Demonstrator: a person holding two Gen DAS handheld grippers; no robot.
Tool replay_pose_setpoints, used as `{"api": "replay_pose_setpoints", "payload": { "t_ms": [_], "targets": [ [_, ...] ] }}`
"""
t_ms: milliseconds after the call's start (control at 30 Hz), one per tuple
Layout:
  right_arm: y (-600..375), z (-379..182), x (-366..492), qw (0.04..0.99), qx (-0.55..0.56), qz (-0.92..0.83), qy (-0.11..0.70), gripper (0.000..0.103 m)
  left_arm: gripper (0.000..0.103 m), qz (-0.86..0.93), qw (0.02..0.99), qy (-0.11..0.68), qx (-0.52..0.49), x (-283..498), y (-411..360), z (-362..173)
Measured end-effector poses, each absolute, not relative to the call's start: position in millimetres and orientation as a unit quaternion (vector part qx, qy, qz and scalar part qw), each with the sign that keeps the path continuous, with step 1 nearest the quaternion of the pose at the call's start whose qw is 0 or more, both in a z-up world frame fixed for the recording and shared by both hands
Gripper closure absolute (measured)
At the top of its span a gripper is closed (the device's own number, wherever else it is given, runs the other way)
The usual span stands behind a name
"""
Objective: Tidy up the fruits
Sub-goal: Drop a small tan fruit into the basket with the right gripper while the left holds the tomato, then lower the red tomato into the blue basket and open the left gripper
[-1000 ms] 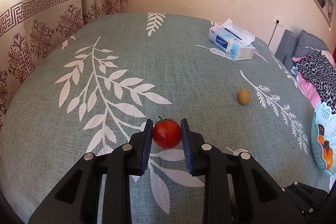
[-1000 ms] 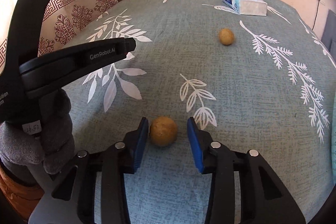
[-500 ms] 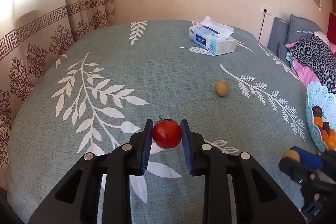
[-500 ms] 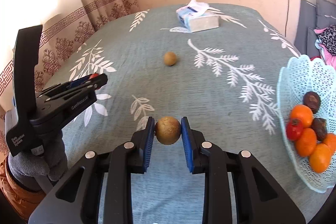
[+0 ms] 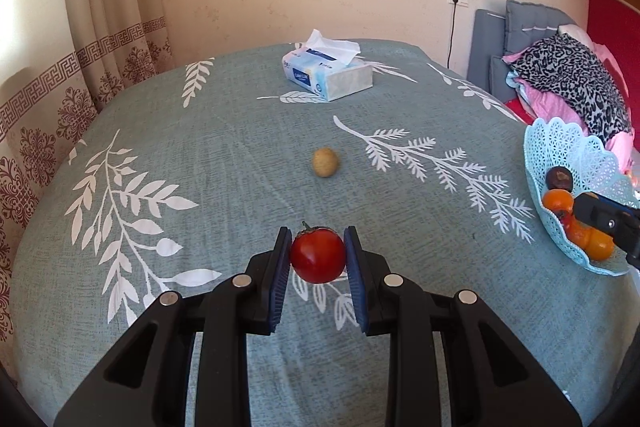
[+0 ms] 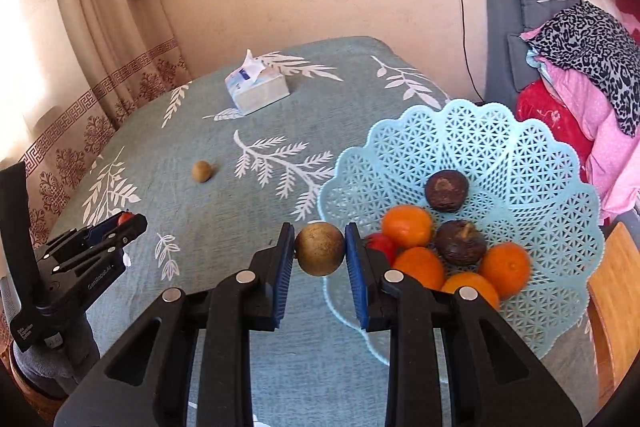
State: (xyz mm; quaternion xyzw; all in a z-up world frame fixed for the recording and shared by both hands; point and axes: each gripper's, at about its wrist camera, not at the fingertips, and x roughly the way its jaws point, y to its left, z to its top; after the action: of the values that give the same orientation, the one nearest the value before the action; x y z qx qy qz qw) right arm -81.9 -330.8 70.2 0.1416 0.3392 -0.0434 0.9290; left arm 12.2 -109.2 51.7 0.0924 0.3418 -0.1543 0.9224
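My left gripper point(image 5: 318, 258) is shut on a red tomato point(image 5: 317, 256) and holds it above the grey-green leaf-print cloth. My right gripper point(image 6: 320, 249) is shut on a round tan fruit point(image 6: 320, 248) and holds it over the near left rim of the pale blue lattice basket point(image 6: 520, 163). The basket holds several oranges point(image 6: 407, 226), two dark brown fruits point(image 6: 446, 185) and a red one point(image 6: 380, 243). A second tan fruit point(image 5: 325, 162) lies on the cloth mid-table; it also shows in the right wrist view point(image 6: 201, 171). The basket shows at the right edge of the left wrist view point(image 5: 560, 147).
A tissue box point(image 5: 327, 70) stands at the far side of the table. Patterned curtains point(image 5: 104, 27) hang on the left. Cushions and piled clothes point(image 6: 580, 67) lie beyond the basket on the right. A wooden edge point(image 6: 612, 291) sits by the basket.
Both grippers have lifted and swung right with their fruits. The right gripper, which closed on the tan fruit a second ago, has reached the basket's rim.
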Motion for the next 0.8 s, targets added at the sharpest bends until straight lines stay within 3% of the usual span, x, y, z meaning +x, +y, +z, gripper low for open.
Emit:
{"api": "replay_pose_setpoints", "payload": {
  "t_ms": [800],
  "targets": [
    [-435,68,-138,0.920,0.216,-0.142,0.295,0.074,0.076,-0.294,0.880,0.349,0.129,-22,-232,64]
  ]
}}
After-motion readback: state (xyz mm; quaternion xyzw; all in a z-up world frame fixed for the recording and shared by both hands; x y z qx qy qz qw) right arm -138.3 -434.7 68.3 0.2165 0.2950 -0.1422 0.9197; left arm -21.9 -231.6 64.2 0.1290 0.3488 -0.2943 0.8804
